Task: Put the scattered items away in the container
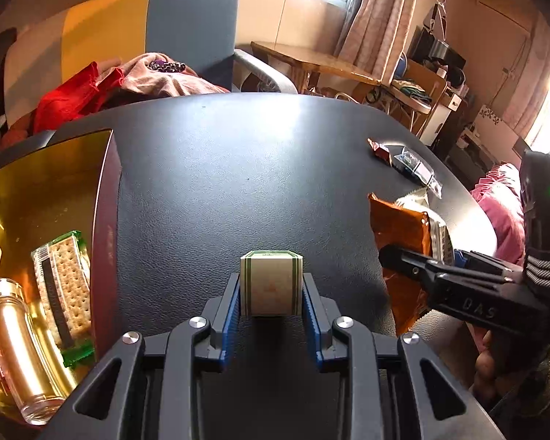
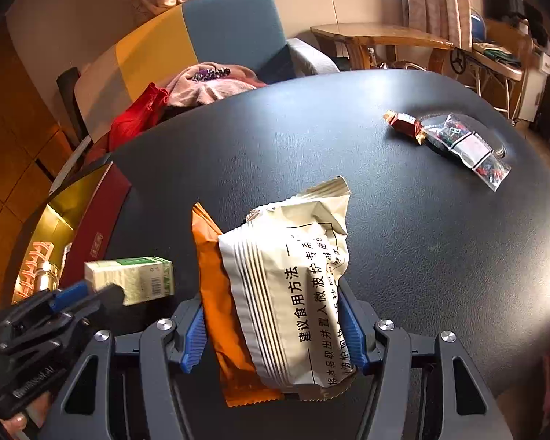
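Note:
My left gripper [image 1: 271,293] is shut on a small green-and-cream carton [image 1: 271,284], held above the black table [image 1: 238,168]; the carton also shows in the right wrist view [image 2: 135,278]. The red box with gold lining [image 1: 47,183] stands at the left and holds a cracker pack [image 1: 64,286] and a gold bottle [image 1: 22,344]. My right gripper [image 2: 275,326] is shut on a cream snack bag [image 2: 297,293] and an orange packet [image 2: 220,300] together. A wrapped candy [image 2: 403,124] and a clear bag of small parts [image 2: 465,146] lie far right.
A blue and yellow chair [image 1: 187,29] with red and pink clothes [image 1: 121,84] stands behind the table. A wooden side table [image 2: 381,36] and cluttered shelves are at the back right. The table edge curves round on the right.

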`<state>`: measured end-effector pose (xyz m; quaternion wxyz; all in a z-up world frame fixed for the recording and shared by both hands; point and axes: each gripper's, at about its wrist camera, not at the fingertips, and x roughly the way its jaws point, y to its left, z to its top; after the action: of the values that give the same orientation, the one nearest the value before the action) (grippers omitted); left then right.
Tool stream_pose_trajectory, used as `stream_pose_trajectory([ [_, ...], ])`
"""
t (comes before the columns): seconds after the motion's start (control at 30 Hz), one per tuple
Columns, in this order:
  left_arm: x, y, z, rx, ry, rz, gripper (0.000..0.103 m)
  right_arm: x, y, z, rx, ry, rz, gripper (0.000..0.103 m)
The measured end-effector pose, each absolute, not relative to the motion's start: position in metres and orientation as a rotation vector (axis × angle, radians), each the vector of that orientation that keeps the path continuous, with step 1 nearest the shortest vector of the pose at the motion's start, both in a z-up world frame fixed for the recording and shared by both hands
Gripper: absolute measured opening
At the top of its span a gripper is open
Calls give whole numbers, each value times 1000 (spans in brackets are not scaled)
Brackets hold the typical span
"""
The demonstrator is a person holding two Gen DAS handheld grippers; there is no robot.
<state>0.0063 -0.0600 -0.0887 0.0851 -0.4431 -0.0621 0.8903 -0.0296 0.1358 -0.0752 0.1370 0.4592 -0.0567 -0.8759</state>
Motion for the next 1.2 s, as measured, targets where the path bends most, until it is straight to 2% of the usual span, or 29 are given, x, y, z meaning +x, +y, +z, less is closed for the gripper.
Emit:
stream_pose_trajectory([
  [0.17,6,-53,-89,-1318,-147,2622,32,-29,137,-80,1344,-168,-2539,62],
  [0.23,5,-49,-93,-1336,-153,2597,36,-29,136,-80,1346,-151,-2535,62],
  [0.27,4,-47,-96,-1347,-156,2588,43,-29,135,-81,1347,-142,-2533,62],
  [0.37,-1,-42,-104,-1389,-148,2563,44,-29,138,-86,1370,-148,-2520,62],
  [0.5,-10,-40,-116,-1470,-157,2539,44,-31,143,-89,1379,-183,-2495,63],
  [0.6,-11,-42,-123,-1494,-186,2538,35,-33,144,-91,1392,-205,-2478,64],
  [0.7,-7,-45,-119,-1452,-210,2556,31,-34,144,-93,1395,-212,-2477,66],
  [0.93,-4,-53,-95,-1336,-274,2579,31,-31,140,-91,1364,-157,-2521,62],
  [1.2,5,-59,-87,-1318,-283,2613,31,-28,144,-79,1333,-213,-2519,62],
])
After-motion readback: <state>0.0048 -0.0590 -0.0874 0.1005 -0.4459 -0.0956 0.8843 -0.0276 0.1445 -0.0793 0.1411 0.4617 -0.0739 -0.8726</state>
